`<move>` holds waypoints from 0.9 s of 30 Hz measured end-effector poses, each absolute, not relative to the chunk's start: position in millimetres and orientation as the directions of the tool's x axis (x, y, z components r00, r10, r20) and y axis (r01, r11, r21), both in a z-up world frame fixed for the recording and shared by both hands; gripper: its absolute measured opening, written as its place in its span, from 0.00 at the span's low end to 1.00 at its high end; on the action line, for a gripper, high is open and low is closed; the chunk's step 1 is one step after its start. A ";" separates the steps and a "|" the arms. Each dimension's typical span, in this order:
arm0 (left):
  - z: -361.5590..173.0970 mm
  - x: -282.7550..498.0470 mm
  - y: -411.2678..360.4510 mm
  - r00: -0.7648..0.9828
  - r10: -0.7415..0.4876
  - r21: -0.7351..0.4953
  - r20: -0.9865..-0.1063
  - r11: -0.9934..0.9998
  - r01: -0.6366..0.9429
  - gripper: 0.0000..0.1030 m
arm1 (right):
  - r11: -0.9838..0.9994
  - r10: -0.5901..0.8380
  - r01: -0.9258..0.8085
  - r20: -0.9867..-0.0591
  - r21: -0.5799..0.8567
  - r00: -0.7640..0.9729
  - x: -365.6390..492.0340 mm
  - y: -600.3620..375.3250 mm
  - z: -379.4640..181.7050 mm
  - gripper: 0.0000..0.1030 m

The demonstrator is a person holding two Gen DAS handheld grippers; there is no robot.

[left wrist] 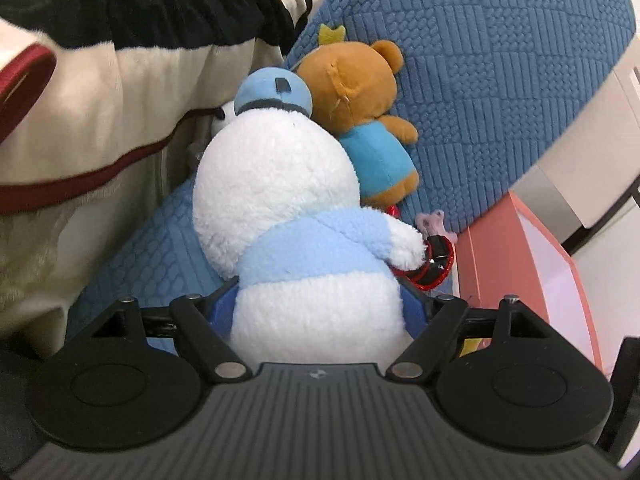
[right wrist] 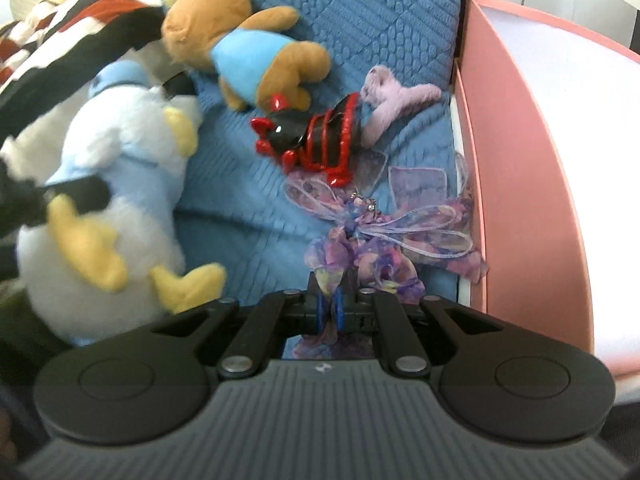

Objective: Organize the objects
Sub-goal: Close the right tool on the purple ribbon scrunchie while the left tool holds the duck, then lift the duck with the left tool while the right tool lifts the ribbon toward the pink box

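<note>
My left gripper [left wrist: 318, 312] is shut on a white plush duck [left wrist: 280, 184] in a light blue cap and scarf, its blue pads pressed to the body's sides. The duck also shows in the right wrist view [right wrist: 108, 208], with the left gripper's black fingers across it. My right gripper [right wrist: 330, 312] is shut on a purple floral ribbon bow [right wrist: 372, 236] lying on the blue quilted cushion [right wrist: 240, 208]. A brown teddy bear [left wrist: 360, 120] in a blue shirt lies behind the duck; it also shows in the right wrist view [right wrist: 240, 40].
A red and black toy insect [right wrist: 316, 136] and a lilac plush piece [right wrist: 392, 96] lie between bear and bow. A pink box [right wrist: 520, 160] stands to the right of the cushion. A striped cream, black and red blanket [left wrist: 120, 60] lies to the left.
</note>
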State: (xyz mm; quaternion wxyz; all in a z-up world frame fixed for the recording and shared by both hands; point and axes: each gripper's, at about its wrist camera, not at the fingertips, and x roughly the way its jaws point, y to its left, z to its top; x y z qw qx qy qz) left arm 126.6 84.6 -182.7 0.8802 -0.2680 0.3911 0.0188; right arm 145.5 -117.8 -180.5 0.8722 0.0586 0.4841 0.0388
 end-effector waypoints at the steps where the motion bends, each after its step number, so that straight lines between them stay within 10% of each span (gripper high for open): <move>1: -183.5 124.9 83.3 0.691 -0.177 -0.451 -0.701 0.860 -0.238 0.80 | 0.990 0.126 -0.013 -0.841 0.140 0.526 140.5 -117.2 -180.5 0.10; 10: -190.3 137.4 91.7 0.665 -0.216 -0.488 -0.715 0.836 -0.253 0.92 | 0.975 0.149 0.063 -0.843 0.212 0.517 135.1 -128.6 -183.4 0.26; 15: -184.8 139.5 97.0 0.692 -0.188 -0.491 -0.697 0.829 -0.269 0.95 | 0.950 0.196 0.107 -0.826 0.294 0.528 134.5 -137.4 -184.5 0.56; 27: -195.6 164.9 104.6 0.672 -0.212 -0.518 -0.710 0.803 -0.295 0.99 | 0.946 0.020 0.264 -0.843 0.190 0.537 167.3 -133.8 -201.7 0.58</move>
